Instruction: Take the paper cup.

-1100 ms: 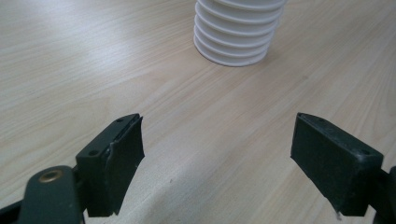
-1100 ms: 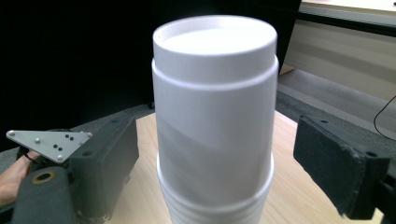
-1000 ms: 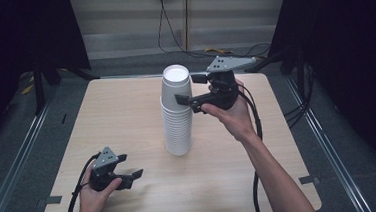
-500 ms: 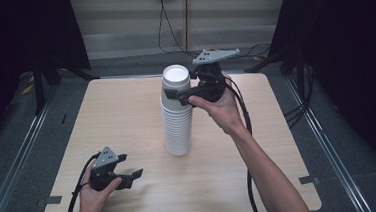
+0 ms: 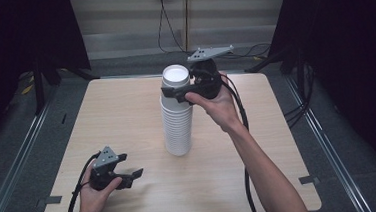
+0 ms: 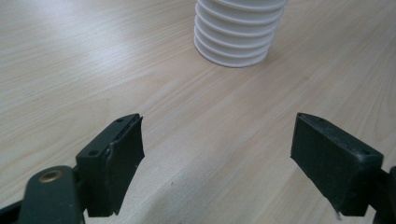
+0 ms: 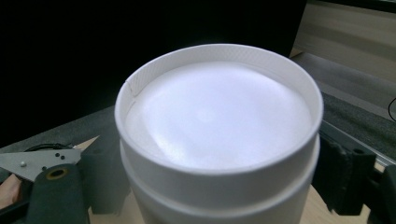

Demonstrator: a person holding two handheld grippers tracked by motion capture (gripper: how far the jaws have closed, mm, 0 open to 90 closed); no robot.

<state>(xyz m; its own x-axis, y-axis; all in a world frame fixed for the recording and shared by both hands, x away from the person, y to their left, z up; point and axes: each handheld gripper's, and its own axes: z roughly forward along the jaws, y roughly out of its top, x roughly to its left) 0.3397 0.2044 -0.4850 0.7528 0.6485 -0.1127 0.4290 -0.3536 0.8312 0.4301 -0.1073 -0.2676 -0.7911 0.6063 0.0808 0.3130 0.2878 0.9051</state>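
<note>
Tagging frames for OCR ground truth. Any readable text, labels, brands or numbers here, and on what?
None: no readable text in any view.
Stack of cups: plain white, no print on the sides or on the top cup's base.
Table: bare wood grain, no labels.
Left gripper and right gripper: black fingers and grey plates carry only screw holes, no markings.

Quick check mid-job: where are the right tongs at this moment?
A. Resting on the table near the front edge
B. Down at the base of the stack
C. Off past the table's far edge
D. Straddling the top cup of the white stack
D: the right tongs sit at the top of the cup stack, with a jaw on each side of the top cup in the right gripper view.
</note>
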